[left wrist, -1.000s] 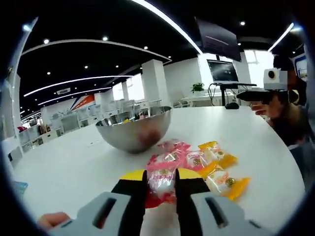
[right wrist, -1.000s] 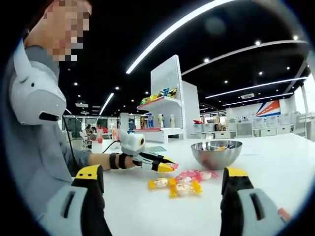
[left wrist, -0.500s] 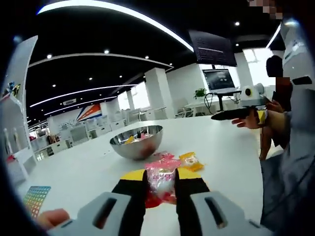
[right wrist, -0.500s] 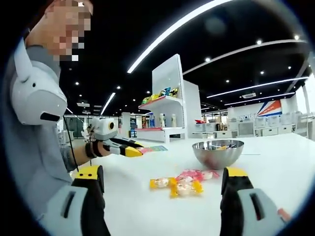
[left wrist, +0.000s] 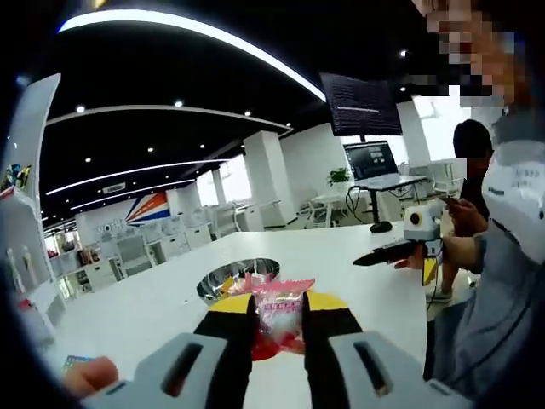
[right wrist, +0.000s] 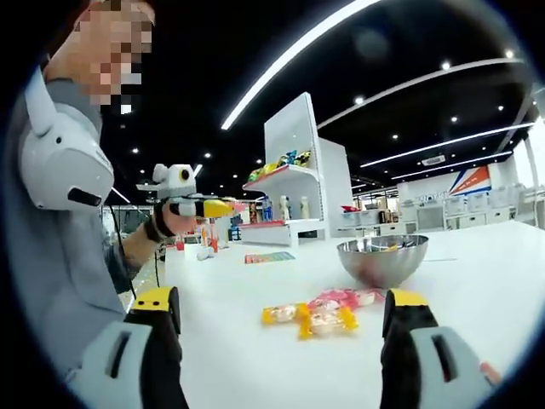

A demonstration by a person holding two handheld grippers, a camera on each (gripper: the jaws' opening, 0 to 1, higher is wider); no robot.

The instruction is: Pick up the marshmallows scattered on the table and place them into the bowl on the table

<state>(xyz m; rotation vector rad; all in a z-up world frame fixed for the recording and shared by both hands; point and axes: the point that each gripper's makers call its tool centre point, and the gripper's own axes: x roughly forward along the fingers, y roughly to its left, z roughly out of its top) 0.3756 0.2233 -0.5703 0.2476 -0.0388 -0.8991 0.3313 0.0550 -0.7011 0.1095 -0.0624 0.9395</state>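
Several marshmallows (right wrist: 319, 317) lie on the counter (right wrist: 477, 281) at lower center, near the bowl (right wrist: 381, 260), which already holds some. Left gripper (left wrist: 278, 317) jaws pinch one pink packet (left wrist: 279, 308); right gripper (right wrist: 281, 319) jaws stand apart, empty.

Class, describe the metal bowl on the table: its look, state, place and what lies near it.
The bowl is round, shiny metal, standing upright on the white table. Its rim is open, and yellow and pink wrapped sweets show inside. More wrapped marshmallows lie on the table in front of it, apart from it. In the left gripper view it sits beyond the held pink packet.
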